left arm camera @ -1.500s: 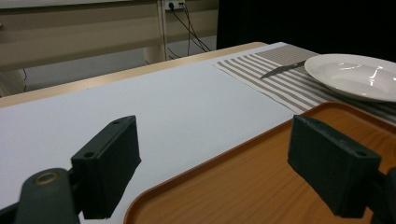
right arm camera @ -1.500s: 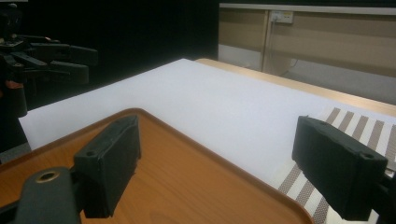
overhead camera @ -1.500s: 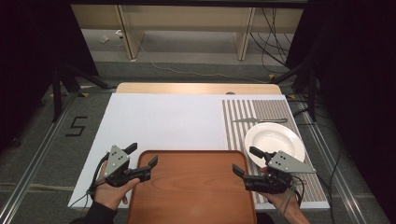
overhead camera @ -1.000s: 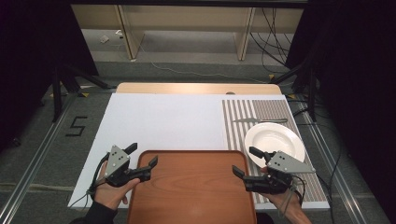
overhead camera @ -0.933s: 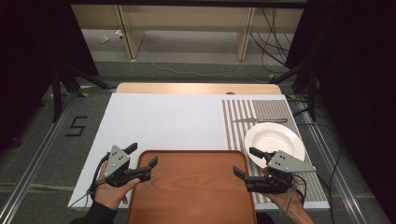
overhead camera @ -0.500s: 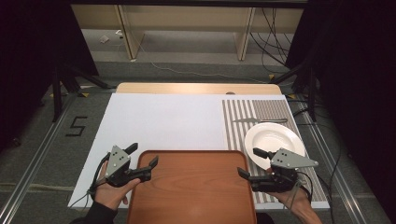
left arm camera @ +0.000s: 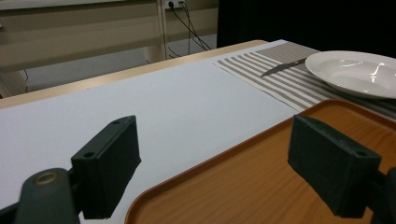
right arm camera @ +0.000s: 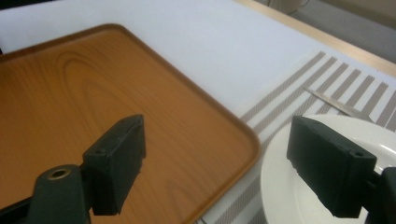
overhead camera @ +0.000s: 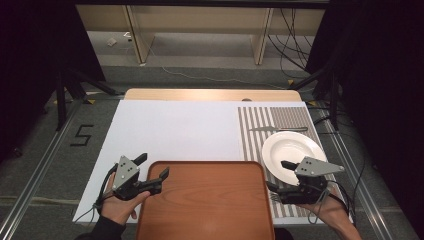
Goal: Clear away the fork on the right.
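Right tool (overhead camera: 278, 176) released, nearer round white ceramic plate (overhead camera: 293, 150); I see plate forward-right, touching nothing; left tool (overhead camera: 153, 170) released too.

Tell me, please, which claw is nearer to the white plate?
The right claw is nearer: it hovers at the near left rim of the white plate, one jaw over it. The left claw is far off, at the left edge of the wooden tray.
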Demonstrator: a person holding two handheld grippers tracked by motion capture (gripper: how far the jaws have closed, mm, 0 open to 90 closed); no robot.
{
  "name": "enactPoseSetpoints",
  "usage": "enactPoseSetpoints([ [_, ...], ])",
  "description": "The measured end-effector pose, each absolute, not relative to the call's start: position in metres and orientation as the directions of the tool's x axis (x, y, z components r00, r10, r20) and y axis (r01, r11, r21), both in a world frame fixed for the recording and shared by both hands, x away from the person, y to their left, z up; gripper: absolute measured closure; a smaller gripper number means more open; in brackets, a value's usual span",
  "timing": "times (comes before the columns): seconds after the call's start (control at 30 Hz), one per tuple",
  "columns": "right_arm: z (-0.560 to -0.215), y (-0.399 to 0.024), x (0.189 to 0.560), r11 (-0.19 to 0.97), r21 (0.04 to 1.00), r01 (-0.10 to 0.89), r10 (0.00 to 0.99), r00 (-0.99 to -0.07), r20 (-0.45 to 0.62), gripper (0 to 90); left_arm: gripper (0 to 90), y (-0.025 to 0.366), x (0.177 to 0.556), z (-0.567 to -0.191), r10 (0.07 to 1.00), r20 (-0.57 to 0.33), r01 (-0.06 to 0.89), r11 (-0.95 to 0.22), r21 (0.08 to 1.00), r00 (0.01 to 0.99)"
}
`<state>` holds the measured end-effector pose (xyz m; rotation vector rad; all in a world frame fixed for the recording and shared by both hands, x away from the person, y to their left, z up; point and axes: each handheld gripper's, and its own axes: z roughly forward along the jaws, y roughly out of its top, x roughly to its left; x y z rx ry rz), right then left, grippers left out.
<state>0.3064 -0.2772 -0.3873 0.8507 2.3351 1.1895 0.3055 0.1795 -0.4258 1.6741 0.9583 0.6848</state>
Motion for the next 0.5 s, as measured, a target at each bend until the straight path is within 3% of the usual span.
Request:
enactPoseSetpoints([
  [0.5, -0.405, -0.306, 0.308, 0.593, 0.652, 0.473, 0.662, -0.747, -0.061, 21.3, 16.4, 0.179, 0.306, -0.426, 0.857, -0.017, 0.264, -0.14, 0.954, 0.515],
])
